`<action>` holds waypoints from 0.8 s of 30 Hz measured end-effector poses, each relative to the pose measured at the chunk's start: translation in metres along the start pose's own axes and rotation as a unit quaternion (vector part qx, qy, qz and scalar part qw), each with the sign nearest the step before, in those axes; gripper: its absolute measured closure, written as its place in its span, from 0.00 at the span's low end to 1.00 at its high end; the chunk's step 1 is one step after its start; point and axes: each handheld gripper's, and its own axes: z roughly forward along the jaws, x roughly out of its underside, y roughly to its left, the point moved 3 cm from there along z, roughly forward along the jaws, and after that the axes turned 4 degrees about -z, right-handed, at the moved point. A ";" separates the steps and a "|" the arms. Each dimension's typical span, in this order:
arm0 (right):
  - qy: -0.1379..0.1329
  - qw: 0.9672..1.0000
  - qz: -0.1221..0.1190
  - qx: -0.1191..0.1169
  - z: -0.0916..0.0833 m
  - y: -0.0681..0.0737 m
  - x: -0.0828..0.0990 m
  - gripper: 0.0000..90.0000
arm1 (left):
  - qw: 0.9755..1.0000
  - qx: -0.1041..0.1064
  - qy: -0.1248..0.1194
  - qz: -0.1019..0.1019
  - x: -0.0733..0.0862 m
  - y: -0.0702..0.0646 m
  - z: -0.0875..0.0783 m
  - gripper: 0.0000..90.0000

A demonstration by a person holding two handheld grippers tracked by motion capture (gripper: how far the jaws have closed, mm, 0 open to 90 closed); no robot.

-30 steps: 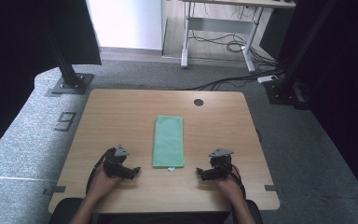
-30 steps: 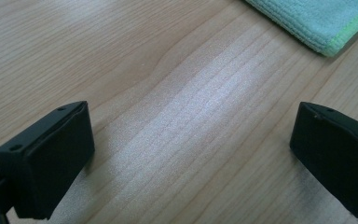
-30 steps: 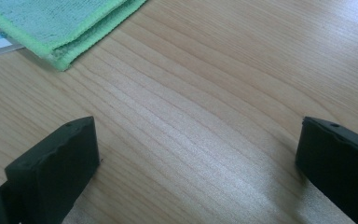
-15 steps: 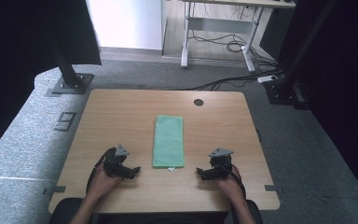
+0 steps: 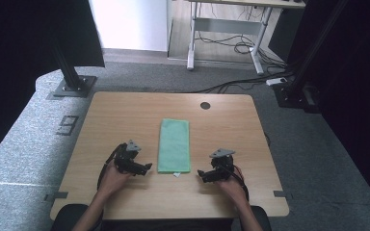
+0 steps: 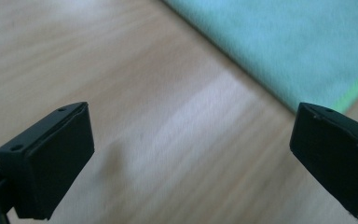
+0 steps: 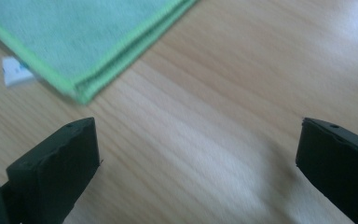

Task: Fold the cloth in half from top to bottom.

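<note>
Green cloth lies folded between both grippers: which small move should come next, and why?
Probably move the right gripper inward to the green cloth's near corner. Both grippers' jaws are open and empty; that corner lies just beyond its jaws, layers showing.

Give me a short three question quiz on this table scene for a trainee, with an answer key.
1. True or false: the left tool is clamped on the green cloth.
2. Which part of the cloth has the white tag beside it: A the far edge, B the near edge, C the middle?
3. Fill in: the cloth lies flat on the wooden table, between the left tool and the ____ tool.

Key: 1 false, both tools stand open on either side of the cloth. 2 B. 3 right.
</note>
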 end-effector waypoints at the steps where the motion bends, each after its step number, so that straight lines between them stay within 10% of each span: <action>1: -0.002 1.000 0.000 0.000 0.001 0.001 -0.003 0.00 | 1.000 0.000 -0.001 0.003 -0.005 -0.001 0.002 0.00; 14: -0.015 1.000 -0.010 -0.008 0.024 0.011 -0.041 0.00 | 1.000 -0.026 -0.010 0.001 -0.054 0.010 0.037 0.00; 24: 0.006 1.000 -0.017 0.001 0.046 0.011 -0.050 0.00 | 0.997 -0.056 -0.013 -0.046 -0.065 0.031 0.068 0.00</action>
